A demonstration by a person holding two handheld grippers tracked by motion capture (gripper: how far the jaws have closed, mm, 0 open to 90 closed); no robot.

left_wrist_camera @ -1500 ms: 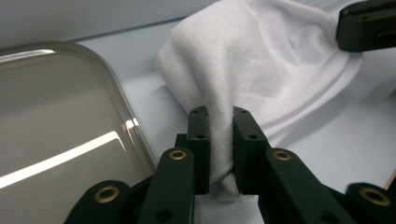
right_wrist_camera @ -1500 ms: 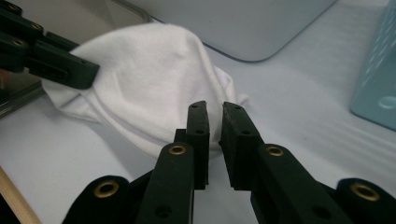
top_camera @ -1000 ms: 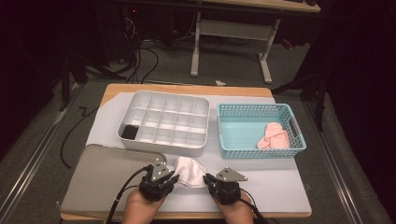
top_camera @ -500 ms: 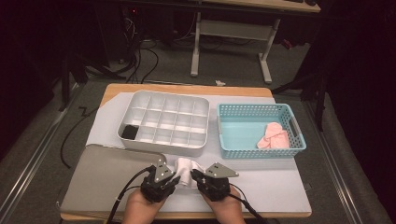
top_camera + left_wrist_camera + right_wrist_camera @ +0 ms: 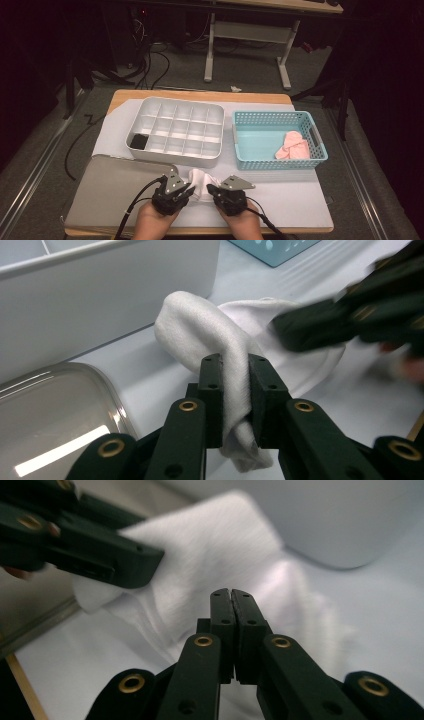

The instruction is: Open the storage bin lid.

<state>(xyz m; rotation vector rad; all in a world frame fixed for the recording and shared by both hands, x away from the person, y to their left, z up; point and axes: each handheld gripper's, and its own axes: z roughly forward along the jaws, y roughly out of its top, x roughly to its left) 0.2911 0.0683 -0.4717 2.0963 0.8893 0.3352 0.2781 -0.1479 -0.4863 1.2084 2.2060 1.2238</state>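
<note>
Both claws, left (image 5: 235, 385) and right (image 5: 232, 625), pinch the white cloth (image 5: 200, 325).

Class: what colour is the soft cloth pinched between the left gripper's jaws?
White cloth, clearest in the left gripper view.

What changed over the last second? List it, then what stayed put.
The right gripper moved in toward the left one, its jaws closing on the edge of the white cloth. The left gripper kept its pinch on the cloth. Divided tray, blue basket unchanged.
</note>
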